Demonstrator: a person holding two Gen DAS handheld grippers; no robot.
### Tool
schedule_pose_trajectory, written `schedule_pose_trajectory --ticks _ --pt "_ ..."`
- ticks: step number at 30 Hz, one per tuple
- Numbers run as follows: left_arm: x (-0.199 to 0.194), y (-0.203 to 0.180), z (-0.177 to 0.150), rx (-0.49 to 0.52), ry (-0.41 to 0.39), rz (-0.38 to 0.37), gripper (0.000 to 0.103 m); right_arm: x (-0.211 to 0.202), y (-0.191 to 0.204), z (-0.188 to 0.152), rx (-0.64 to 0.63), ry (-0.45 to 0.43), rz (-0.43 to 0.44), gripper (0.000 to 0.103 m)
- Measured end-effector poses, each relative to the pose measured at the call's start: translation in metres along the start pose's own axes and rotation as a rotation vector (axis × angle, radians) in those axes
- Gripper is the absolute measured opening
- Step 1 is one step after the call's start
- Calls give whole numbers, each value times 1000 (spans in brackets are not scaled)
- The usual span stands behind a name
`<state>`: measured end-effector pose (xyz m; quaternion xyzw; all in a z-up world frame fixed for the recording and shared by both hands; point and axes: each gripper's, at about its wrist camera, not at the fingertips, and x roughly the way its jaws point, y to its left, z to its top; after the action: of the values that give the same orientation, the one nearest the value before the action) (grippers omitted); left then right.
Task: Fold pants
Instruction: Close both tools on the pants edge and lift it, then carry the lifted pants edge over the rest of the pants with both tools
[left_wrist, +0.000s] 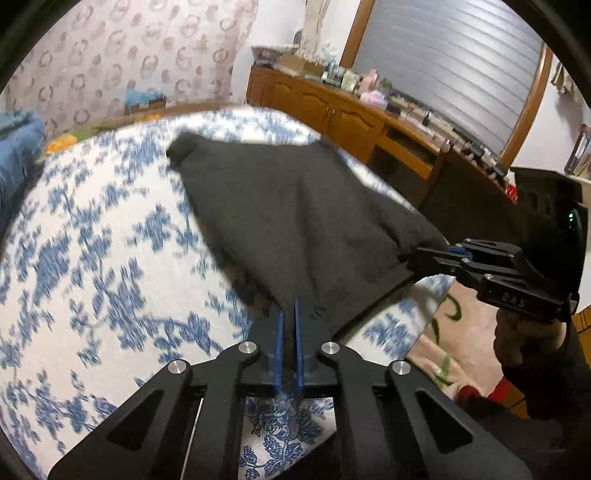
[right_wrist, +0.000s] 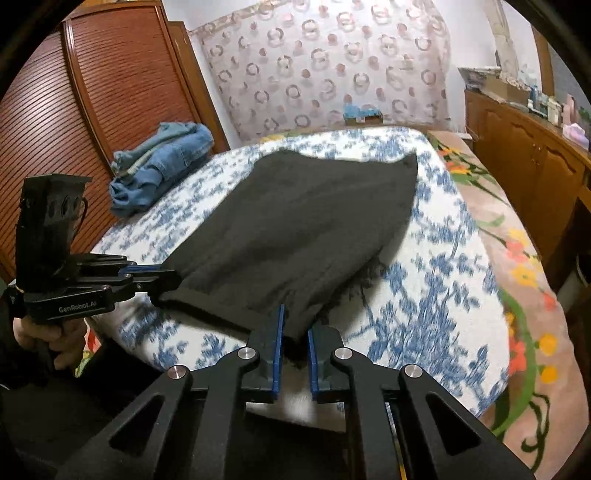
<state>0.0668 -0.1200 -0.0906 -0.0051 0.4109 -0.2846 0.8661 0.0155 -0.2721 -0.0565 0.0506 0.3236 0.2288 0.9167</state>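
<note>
While spread on bed (left_wrist: 110, 221) | black pants (left_wrist: 295, 206) pinched at near edge by left gripper (left_wrist: 289, 314) | other corner pinched by right gripper (right_wrist: 295, 332)

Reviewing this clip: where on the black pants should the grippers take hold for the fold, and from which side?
At the two near corners of the black pants, coming in from the near edge of the bed. That hem lies straight along the near edge with the rest spread flat beyond it, so a pinch at each corner should lift it evenly. Left gripper and right gripper are already shut there.

Close wrist views over shared bed (left_wrist: 110, 221)
</note>
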Motion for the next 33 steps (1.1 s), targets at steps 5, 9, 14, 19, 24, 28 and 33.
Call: schedule_pose_trajectory --ticks 5,9,14,19,24,28,33 --pt "-34 -7 27 39 -104 -2 5 -24 12 27 -59 -82 7 11" --pt "-63 -9 50 53 -190 3 4 -44 24 50 -100 -159 14 10" --pt "-99 -7 73 66 -283 16 4 -75 40 75 -148 -253 28 10" --pt "-133 -4 92 72 -370 33 4 -101 58 98 -199 -325 46 10" --pt "-151 8 109 74 -420 76 4 -106 63 120 -229 -356 70 10" --pt "-148 33 129 38 -432 114 4 -66 54 149 -249 -325 97 10" --pt "-138 62 157 18 -443 192 4 -22 42 199 -244 -280 88 10"
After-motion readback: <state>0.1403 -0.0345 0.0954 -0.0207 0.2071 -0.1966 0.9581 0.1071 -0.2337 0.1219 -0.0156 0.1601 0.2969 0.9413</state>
